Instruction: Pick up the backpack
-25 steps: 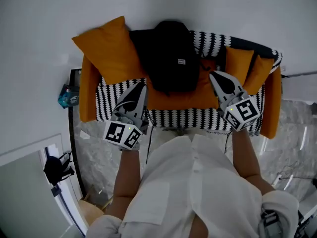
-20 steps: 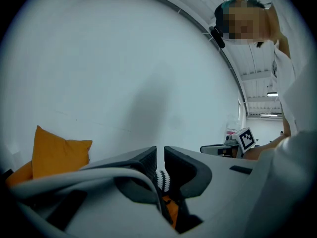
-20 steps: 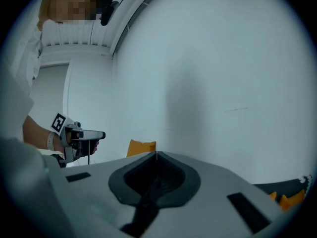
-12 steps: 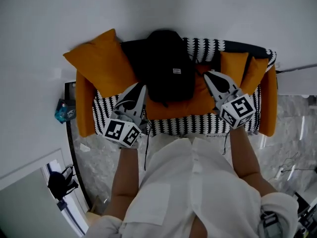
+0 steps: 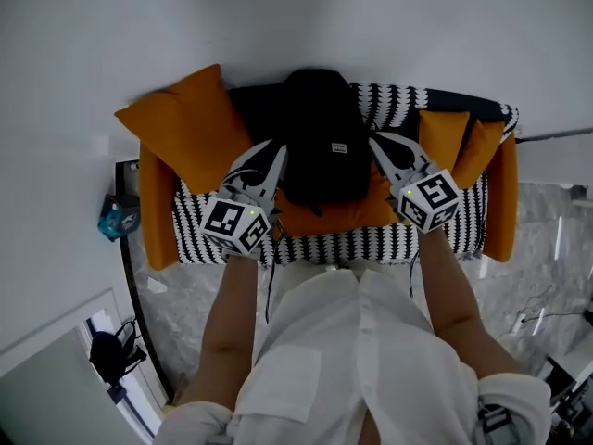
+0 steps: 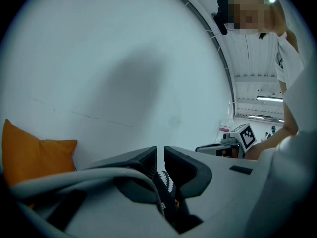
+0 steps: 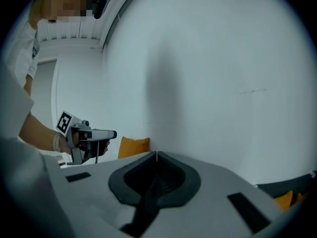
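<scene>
A white wall point(image 5: 278, 17) runs behind an orange sofa point(image 5: 154, 202), which stands on a grey, veined floor point(image 5: 185, 290). A black-and-white throw point(image 5: 371, 242) covers the seat from its left edge to its right.

At the sofa's left end a big cushion point(image 5: 181, 123), orange, leans on the back. The black backpack point(image 5: 320, 137) sits at the middle of the seat, propped against the back. Two smaller cushions point(image 5: 440, 137), also orange, stand at the right end.

The left gripper point(image 5: 275, 151) hovers just beside the backpack's left side. Its jaws are barely apart, a thin slit with nothing in it. The right gripper point(image 5: 375, 144) hovers just beside the backpack's right side, its jaws pressed together and empty. Whether either tip touches the fabric I cannot tell.

Counted: one sofa, one throw, one backpack, three cushions and two grippers, one in each of the person's hands.
</scene>
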